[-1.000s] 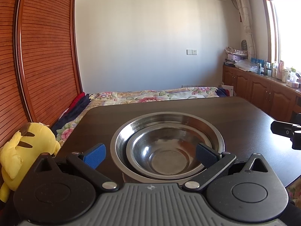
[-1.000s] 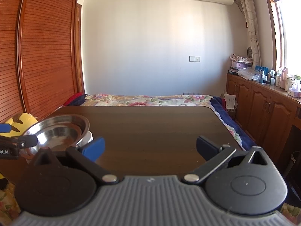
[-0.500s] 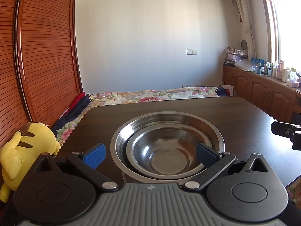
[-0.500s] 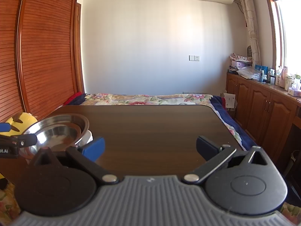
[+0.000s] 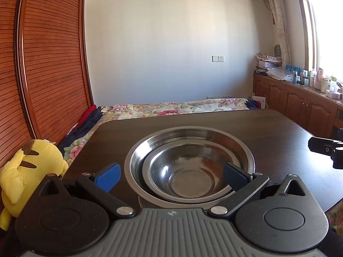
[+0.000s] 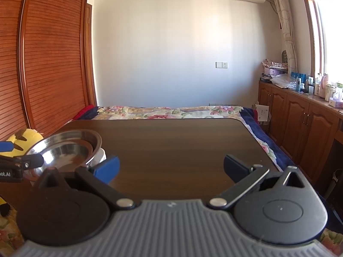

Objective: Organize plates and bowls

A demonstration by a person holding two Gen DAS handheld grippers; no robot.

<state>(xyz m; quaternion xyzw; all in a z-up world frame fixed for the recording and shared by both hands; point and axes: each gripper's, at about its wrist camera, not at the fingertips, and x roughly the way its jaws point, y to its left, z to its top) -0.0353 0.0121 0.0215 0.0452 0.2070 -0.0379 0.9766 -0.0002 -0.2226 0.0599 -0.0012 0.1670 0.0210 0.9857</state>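
Note:
A stack of steel bowls sits on the dark wooden table (image 5: pixel 268 128). A smaller steel bowl (image 5: pixel 188 171) is nested inside a larger steel bowl (image 5: pixel 193 135), on top of a pale dish (image 6: pixel 100 155) that barely shows underneath. My left gripper (image 5: pixel 171 176) is open, its blue pads on either side of the stack's near rim, not touching. My right gripper (image 6: pixel 171 168) is open and empty over the bare table, to the right of the stack (image 6: pixel 66 147). Its finger also shows at the right edge of the left wrist view (image 5: pixel 325 147).
A yellow plush toy (image 5: pixel 27 167) lies off the table's left side. A bed with a floral cover (image 5: pixel 175 107) lies beyond the far edge. Wooden cabinets with bottles (image 6: pixel 304 115) run along the right wall. A slatted wooden wardrobe (image 5: pixel 47 64) stands at left.

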